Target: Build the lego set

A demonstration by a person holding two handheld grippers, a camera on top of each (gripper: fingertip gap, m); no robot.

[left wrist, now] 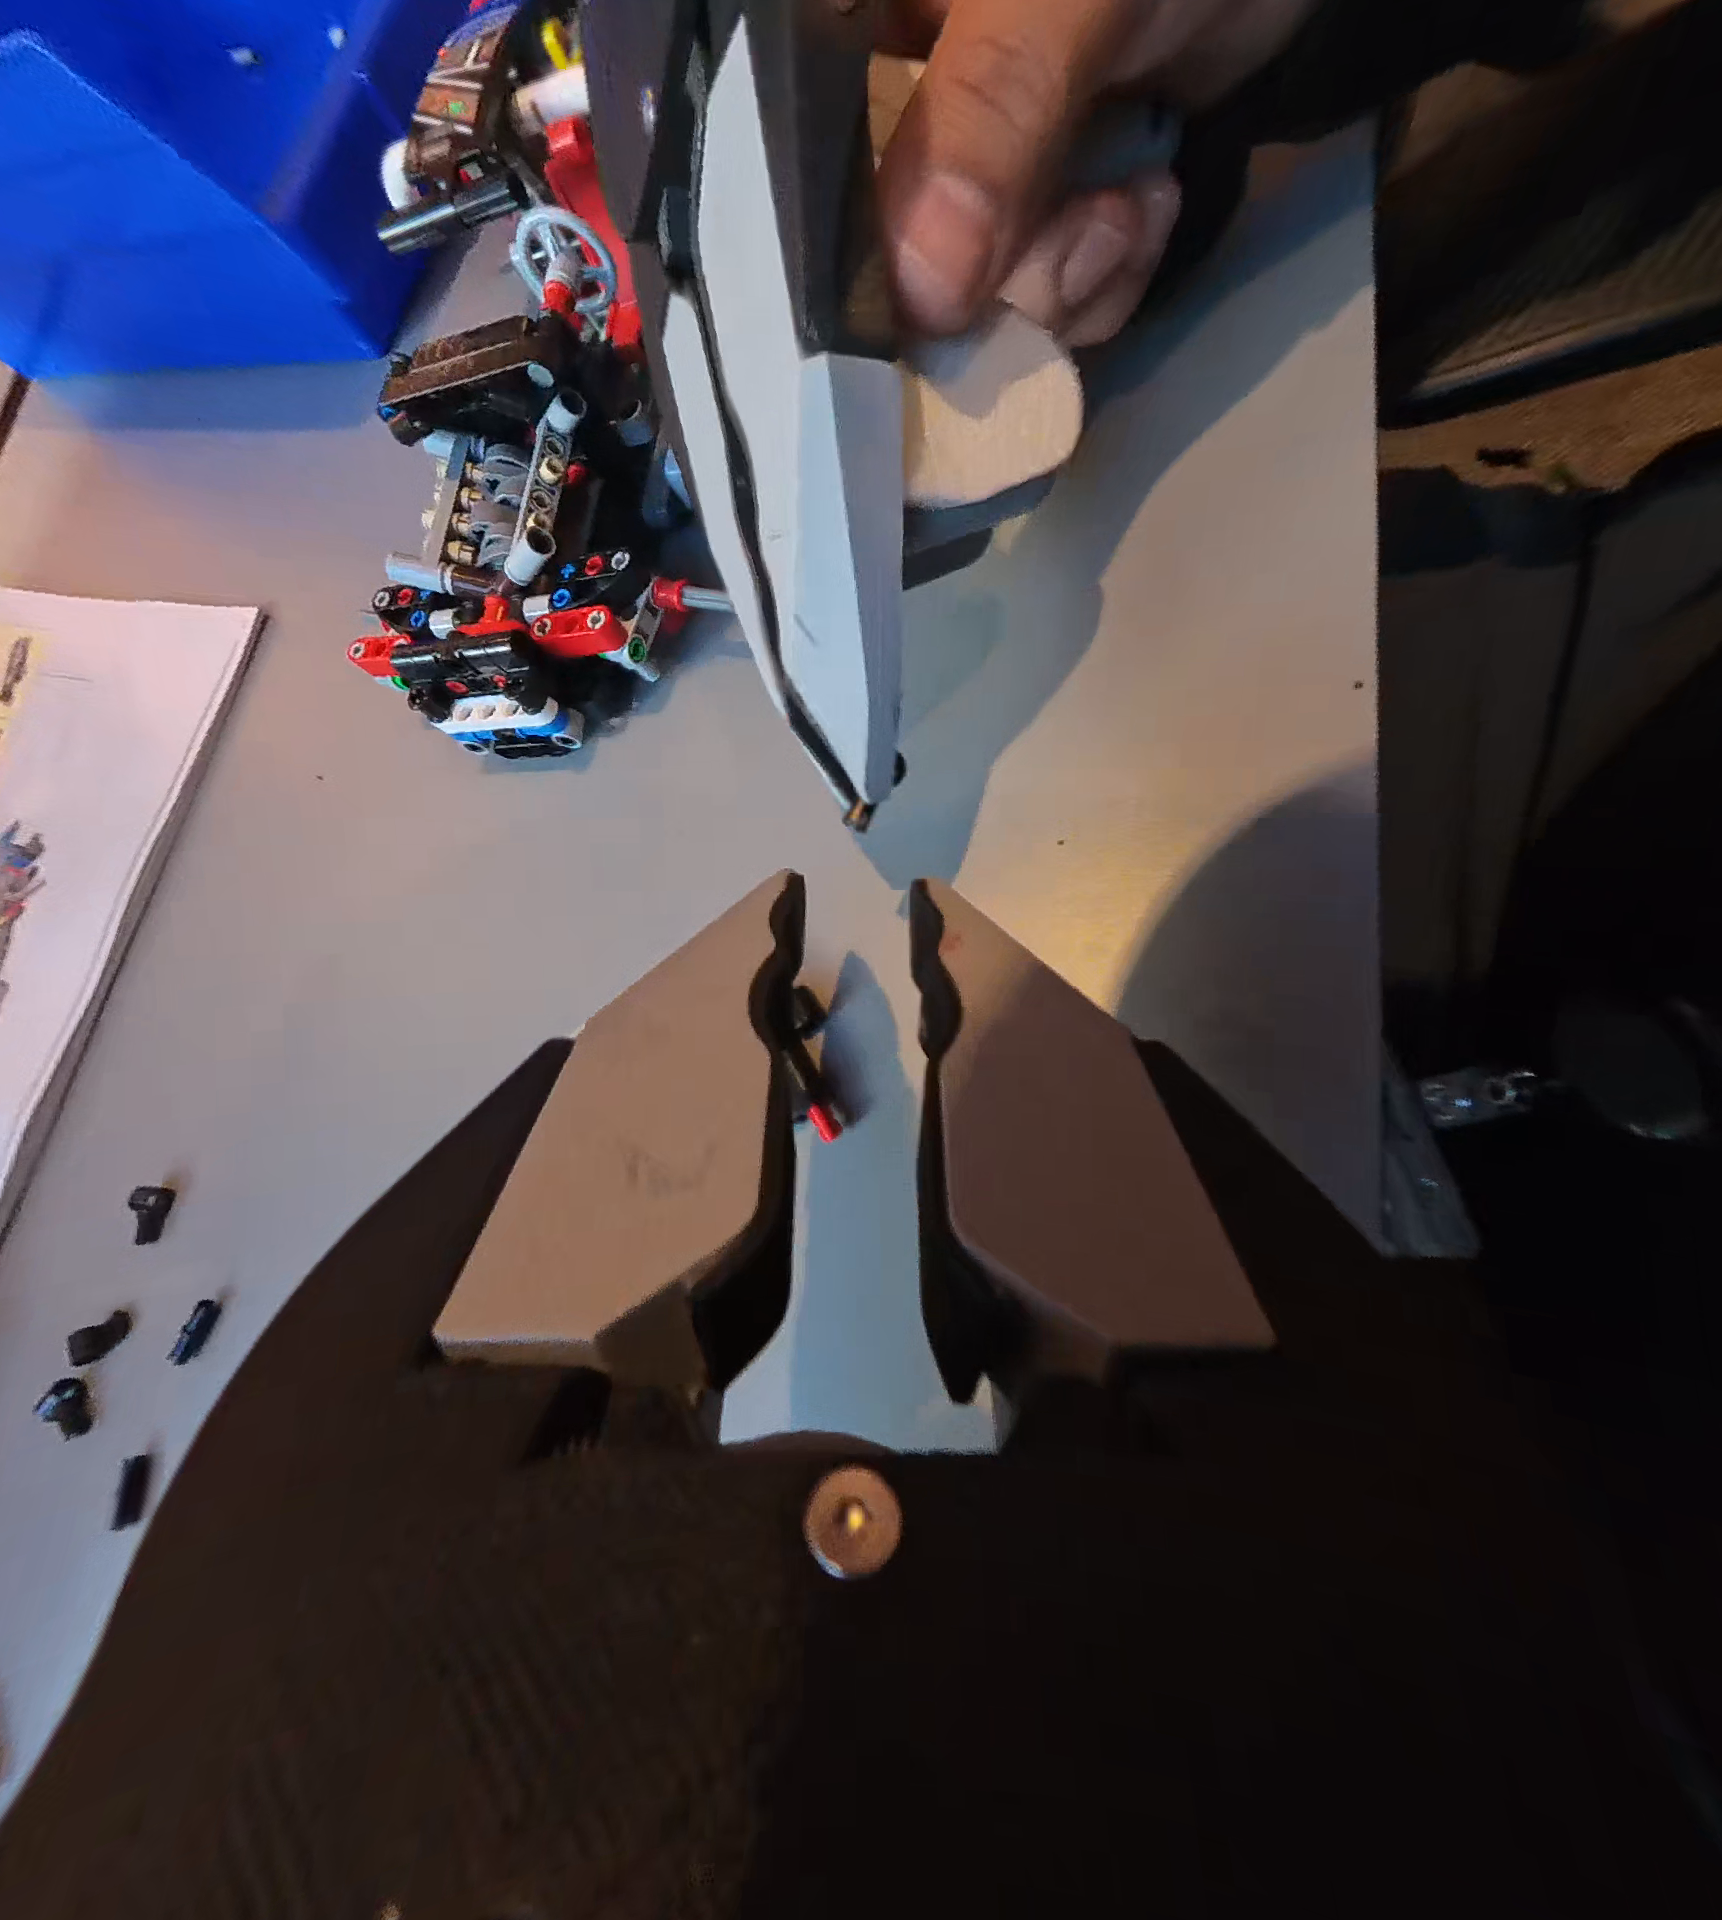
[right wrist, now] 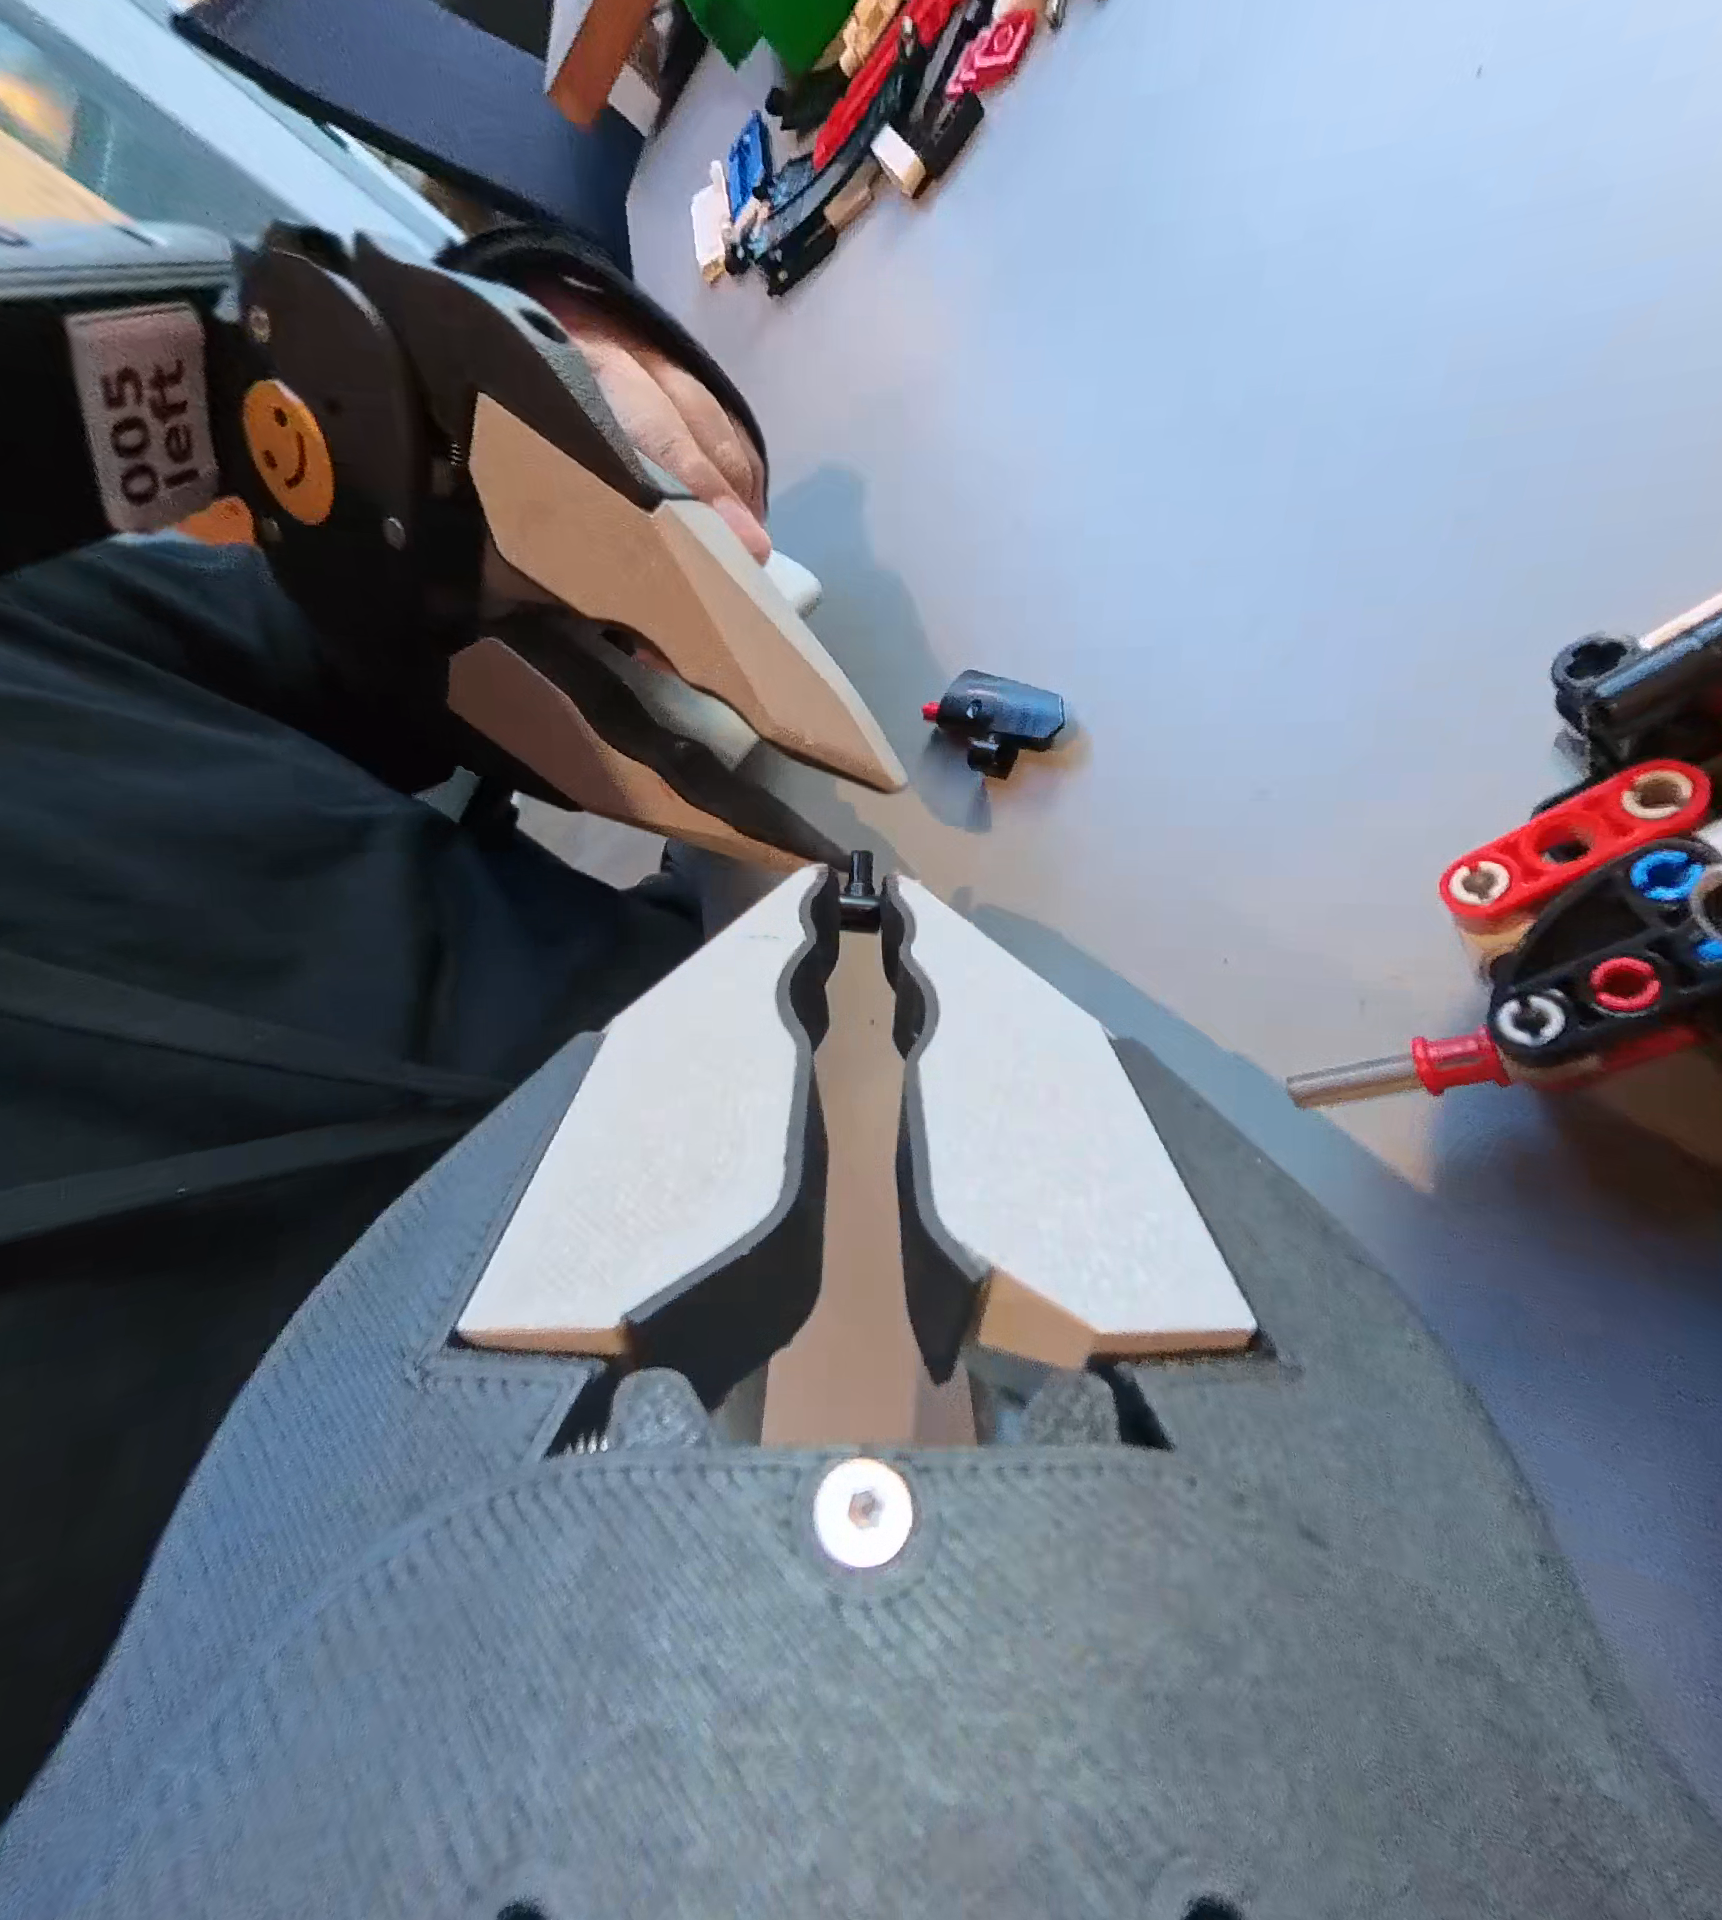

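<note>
My left gripper is open and empty, hovering over a small black piece with a red pin that lies on the grey table. In the right wrist view that piece lies just beyond the left gripper. My right gripper is shut on a small black pin at its tips. In the left wrist view the right gripper points down from above, its tips close to my left fingertips. The part-built lego model stands to the left behind it and also shows in the right wrist view.
An open instruction booklet lies at the left. Several loose black pieces lie near the front left. A blue bin stands at the back left. A pile of loose parts lies farther off. The table edge runs along the right. Only a small space, under 4 cm, lies between the two pairs of fingers.
</note>
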